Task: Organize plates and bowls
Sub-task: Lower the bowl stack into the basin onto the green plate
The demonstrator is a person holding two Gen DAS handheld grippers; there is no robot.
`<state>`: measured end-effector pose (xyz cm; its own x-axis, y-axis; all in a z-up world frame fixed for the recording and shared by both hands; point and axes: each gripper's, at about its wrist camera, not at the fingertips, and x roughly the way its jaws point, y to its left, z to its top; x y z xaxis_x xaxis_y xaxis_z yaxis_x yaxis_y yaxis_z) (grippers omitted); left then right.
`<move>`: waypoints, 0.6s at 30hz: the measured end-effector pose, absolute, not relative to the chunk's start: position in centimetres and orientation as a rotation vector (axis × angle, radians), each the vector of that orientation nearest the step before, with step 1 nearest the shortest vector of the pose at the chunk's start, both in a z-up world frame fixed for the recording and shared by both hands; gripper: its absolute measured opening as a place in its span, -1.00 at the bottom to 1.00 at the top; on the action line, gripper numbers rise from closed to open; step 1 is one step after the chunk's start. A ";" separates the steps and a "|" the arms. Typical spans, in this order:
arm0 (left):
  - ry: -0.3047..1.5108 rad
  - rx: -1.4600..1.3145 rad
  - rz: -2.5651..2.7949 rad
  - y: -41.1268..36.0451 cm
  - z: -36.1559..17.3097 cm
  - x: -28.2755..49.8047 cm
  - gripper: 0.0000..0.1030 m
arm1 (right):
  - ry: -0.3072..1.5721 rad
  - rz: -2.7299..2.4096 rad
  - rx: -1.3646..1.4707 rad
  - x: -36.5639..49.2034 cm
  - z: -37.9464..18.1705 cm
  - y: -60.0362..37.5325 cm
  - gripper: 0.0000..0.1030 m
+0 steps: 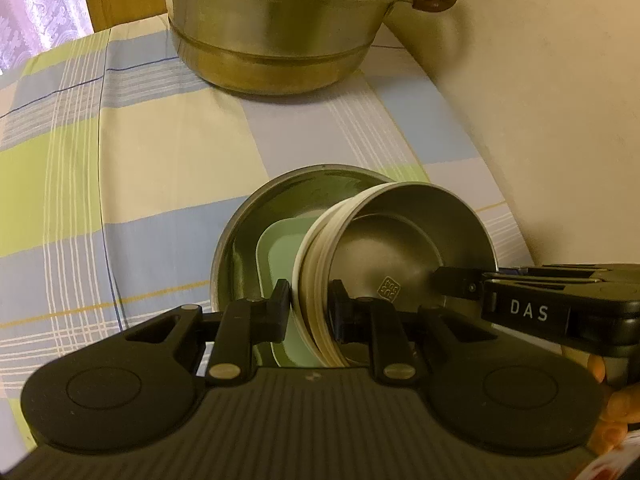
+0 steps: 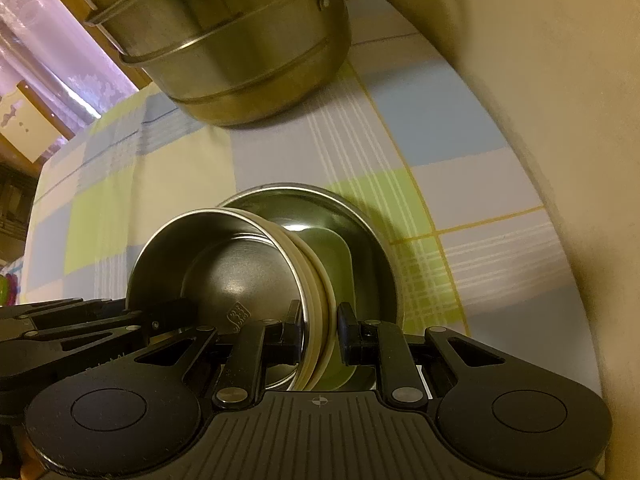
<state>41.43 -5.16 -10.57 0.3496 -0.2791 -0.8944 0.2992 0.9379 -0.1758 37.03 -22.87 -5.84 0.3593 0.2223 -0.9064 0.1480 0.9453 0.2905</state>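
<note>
Steel bowl [image 1: 412,240] with a stamped mark on its floor, gripped at opposite rims by left gripper [image 1: 310,308] and right gripper [image 2: 320,332] lettered "DAS", jaws clenched, tilted above a plate [image 1: 256,216] on the checked bench [image 1: 140,160].

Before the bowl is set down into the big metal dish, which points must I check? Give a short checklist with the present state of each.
1. Left gripper clamps the bowl wall: ok.
2. Right gripper clamps the opposite wall: ok.
3. Bowl is over the metal dish: ok.
4. Bowl is level: not ok, it tilts.
5. Green tray inside the dish leaves room: cannot tell.
6. Steamer pot stands apart on the tablecloth: ok.
</note>
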 end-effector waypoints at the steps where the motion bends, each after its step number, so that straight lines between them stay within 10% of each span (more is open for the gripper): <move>1: 1.158 0.019 -0.372 -5.2 -10.7 41.5 -0.65 | 1.213 0.050 0.351 37.1 -6.0 -22.9 -0.66; 18: 1.188 0.013 -0.345 -5.3 -12.3 41.9 -0.65 | 1.254 0.063 0.364 37.9 -7.7 -22.9 -0.66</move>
<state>41.89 -5.33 -12.29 0.3274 -0.2568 -0.9093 0.2700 0.9477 -0.1704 37.94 -22.91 -7.69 0.3182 0.2441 -0.9160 0.1508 0.9409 0.3031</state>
